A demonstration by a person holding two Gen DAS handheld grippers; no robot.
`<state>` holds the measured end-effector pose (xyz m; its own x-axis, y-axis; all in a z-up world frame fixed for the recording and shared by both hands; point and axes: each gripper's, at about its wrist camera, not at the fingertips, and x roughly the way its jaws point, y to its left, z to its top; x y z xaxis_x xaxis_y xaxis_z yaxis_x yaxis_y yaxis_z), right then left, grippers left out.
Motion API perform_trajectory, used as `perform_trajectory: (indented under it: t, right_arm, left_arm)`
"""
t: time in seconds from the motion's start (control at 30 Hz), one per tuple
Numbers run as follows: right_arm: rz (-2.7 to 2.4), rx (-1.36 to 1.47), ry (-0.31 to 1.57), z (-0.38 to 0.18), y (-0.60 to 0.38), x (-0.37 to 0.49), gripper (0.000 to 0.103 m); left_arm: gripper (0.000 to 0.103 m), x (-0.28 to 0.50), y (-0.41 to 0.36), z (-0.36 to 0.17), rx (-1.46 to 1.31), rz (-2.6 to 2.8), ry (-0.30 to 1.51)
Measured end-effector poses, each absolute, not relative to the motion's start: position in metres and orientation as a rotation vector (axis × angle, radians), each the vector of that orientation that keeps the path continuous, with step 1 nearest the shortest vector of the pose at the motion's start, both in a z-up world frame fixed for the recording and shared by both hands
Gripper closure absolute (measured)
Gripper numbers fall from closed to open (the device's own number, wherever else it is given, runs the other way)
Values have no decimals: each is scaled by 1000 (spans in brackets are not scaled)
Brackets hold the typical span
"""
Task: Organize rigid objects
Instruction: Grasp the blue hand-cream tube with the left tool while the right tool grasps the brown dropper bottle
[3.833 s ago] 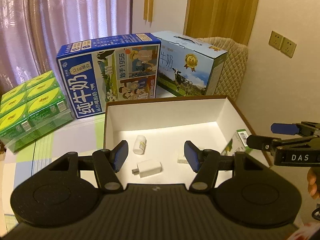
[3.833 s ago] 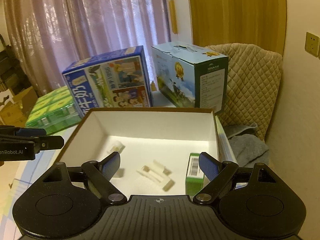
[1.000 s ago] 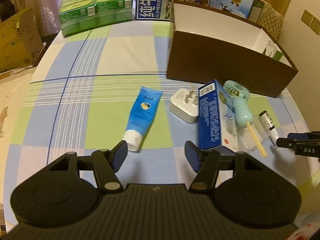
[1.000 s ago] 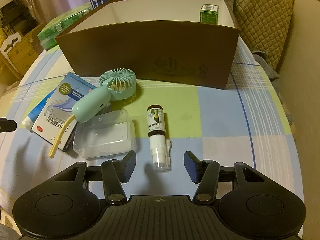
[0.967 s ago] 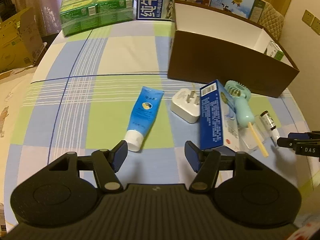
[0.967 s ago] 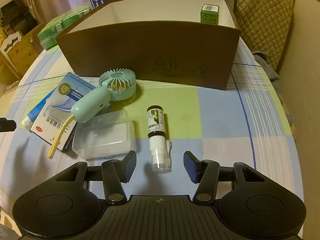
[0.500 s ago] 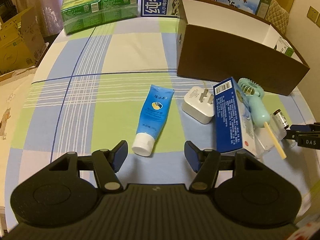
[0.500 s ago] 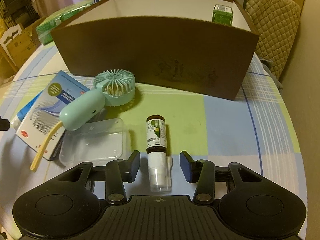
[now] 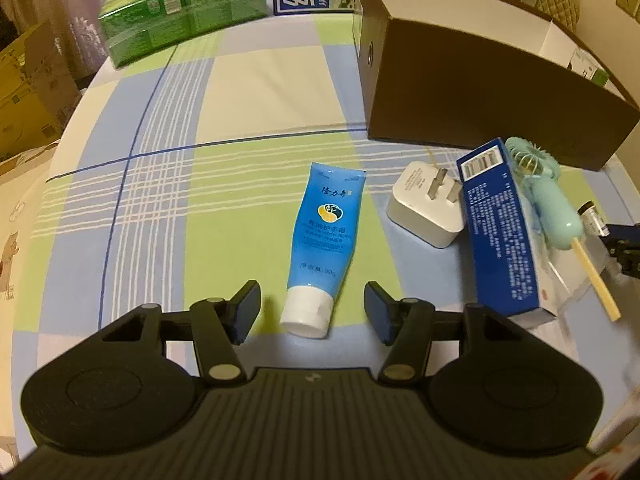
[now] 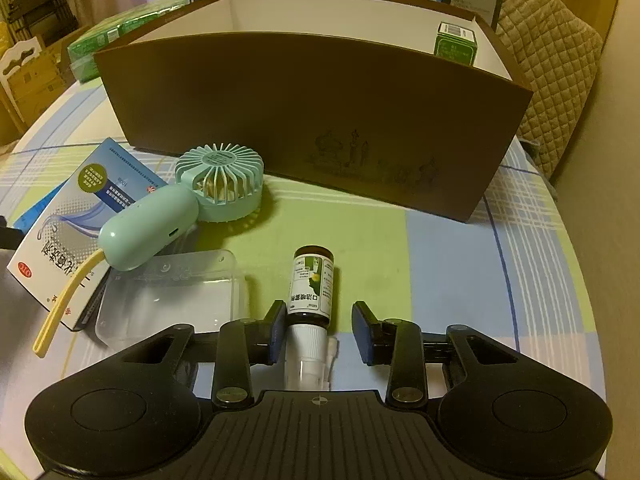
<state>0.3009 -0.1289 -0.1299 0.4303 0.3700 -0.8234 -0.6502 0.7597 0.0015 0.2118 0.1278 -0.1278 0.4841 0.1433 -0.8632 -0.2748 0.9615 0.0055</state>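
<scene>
Spray bottle (image 10: 311, 294) lies between the parted fingers of your right gripper (image 10: 319, 332), its left pad touching the bottle's side, while your left gripper (image 9: 312, 312) hangs spread wide around the white cap of the blue tube (image 9: 324, 236), brown box (image 10: 304, 116) beyond both.

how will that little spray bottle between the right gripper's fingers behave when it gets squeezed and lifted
The spray bottle lies on its side and looks round, so it may roll away if the open right gripper closes off-centre. Its dark body looks rigid, possibly glass, so probably fragile if dropped. The white nozzle end seems narrower, likely a poorer grip.
</scene>
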Motion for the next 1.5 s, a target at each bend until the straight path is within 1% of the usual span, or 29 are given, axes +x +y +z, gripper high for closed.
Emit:
perform_trajectory:
  t: [0.07,0.13,0.2,0.27,0.3,0.33,0.4,0.83,1.0,1.1,1.17,1.4,1.47,1.5]
  right_arm:
    - [654,-342,925,-130,-129,301,70]
    - [651,-340,924,-130,-128,301,70]
    - [650,-340,923,-130,-128,300,70]
    - [650,-339,923,-130,-128,300,70]
    - [650,-340,922,-130,-128,300,70]
    - [650,-340,921,-130,-128,300,70]
    - [651,-339,920,-129,-127,300,70]
    - [651,-342,923,-128,-127,300,70]
    - [654,-344,922,-128,-128,300,70]
    - [656,-342,922,-128,-129,301,70]
    - [656,-342,922,-128,-129,302,70]
    - [661,-349,917,-128,-131,304,70]
    - [666,-354,915,-128,-132,304,72]
    - [676,-358,913,-128,-131,304,79]
  left_arm:
    - [51,216,129,-132,-134,243,1041]
    - [59,221,130,-136,-123,230,1050]
    - [63,225,130,-138,-113,222,1054]
    - [63,229,130,-141,-105,212,1062]
    - [65,231,130,-142,-104,209,1063]
    - [69,232,130,-143,-103,206,1065]
    - [73,235,130,-145,-103,202,1067]
    - [74,226,110,-142,-150,249,1064]
    - [70,235,108,-144,-122,230,1075]
    - [70,237,106,-145,-103,221,1076]
    - [72,237,106,-145,-102,217,1074]
    - [73,234,104,-145,-105,243,1066]
    - [73,233,102,-145,-109,247,1065]
    - [73,233,101,-144,-114,245,1066]
